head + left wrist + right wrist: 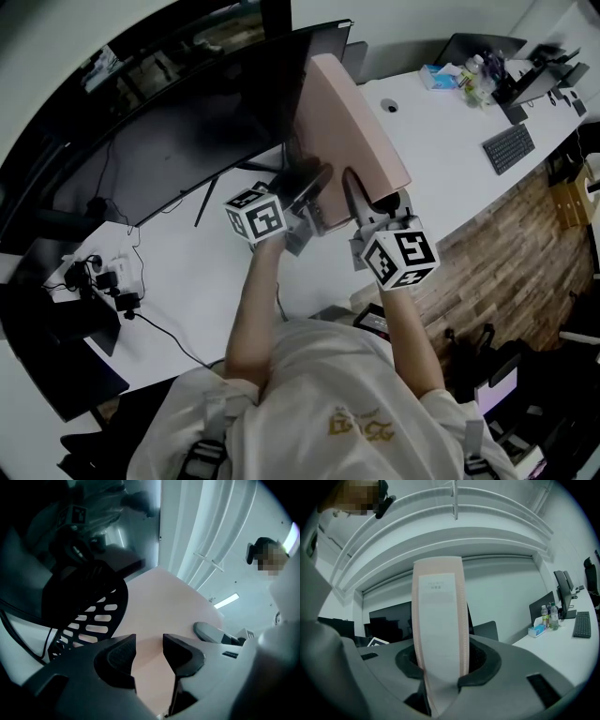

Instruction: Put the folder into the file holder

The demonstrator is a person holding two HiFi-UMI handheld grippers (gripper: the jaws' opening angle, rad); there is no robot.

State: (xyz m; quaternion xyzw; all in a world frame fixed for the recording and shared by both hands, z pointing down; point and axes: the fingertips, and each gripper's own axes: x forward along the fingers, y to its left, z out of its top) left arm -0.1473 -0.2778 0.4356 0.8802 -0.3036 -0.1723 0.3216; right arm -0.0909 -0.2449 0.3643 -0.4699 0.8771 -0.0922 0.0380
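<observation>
Folder [438,611] pinched by right tool [440,665]; left tool [149,643] stands open.

Office: white desk [441,131], monitor [187,112], keyboard [507,147]

Head view overhead, gripper views close, sharing folder [349,122]

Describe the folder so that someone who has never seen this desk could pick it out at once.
At the long white desk, look by the right end of the wide dark monitor. There the folder stands tilted up, its white-labelled spine clamped in the right claw. It is the only pale pink thing; the slotted file holder beside it is black.
</observation>
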